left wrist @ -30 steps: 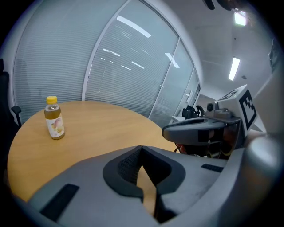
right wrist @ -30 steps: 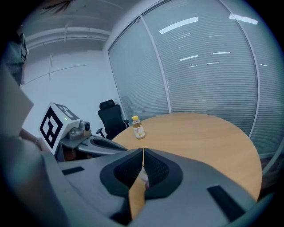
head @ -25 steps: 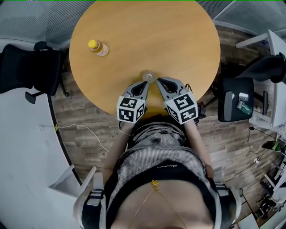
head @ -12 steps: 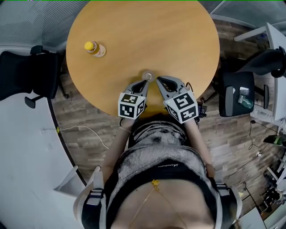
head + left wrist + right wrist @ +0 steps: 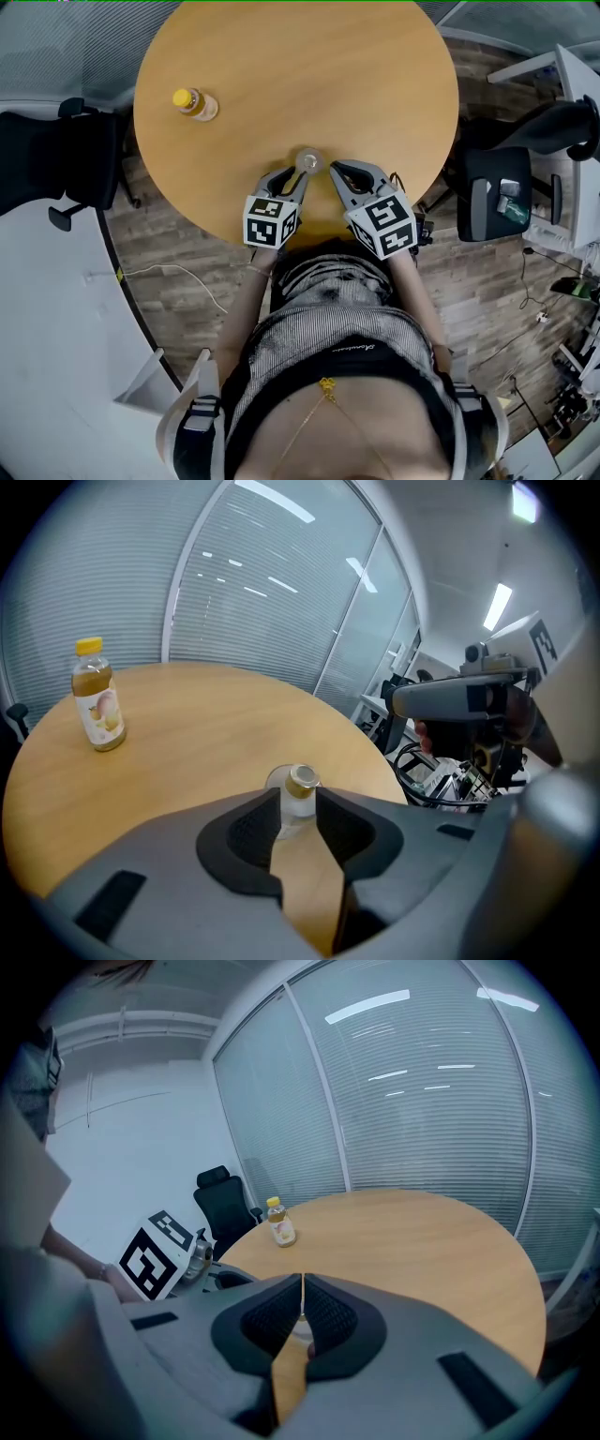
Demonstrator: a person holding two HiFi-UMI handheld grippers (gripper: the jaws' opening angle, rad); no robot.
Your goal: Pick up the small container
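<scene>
The small container [image 5: 301,782], a clear little bottle with a gold cap, stands upright on the round wooden table [image 5: 309,66], close to the edge nearest me. In the left gripper view it sits right in the gap between the tips of the left gripper [image 5: 296,176]. Those jaws have just been opening and now stand a little apart, flanking the container's body on both sides. I can't see the pads pressing on it, so I read that gripper as released around the container rather than clamped. The container's base rests on the table.

In the head view, the right gripper [image 5: 338,172] lies just beside the container, on its right, pointing down at the table. Its own view shows the jaws brought together, tip to tip, with only a thin slit between them and nothing clamped at the tips.

Each gripper carries its marker cube [image 5: 270,221] at the back, toward my body.

Well apart from the container, toward the far left of the table, stands a taller bottle [image 5: 194,101] with a yellow cap and amber liquid, upright. A black office chair [image 5: 56,159] sits off the table's left edge on the wood floor [image 5: 178,281], and glass walls with blinds [image 5: 262,592] stand behind the table.
</scene>
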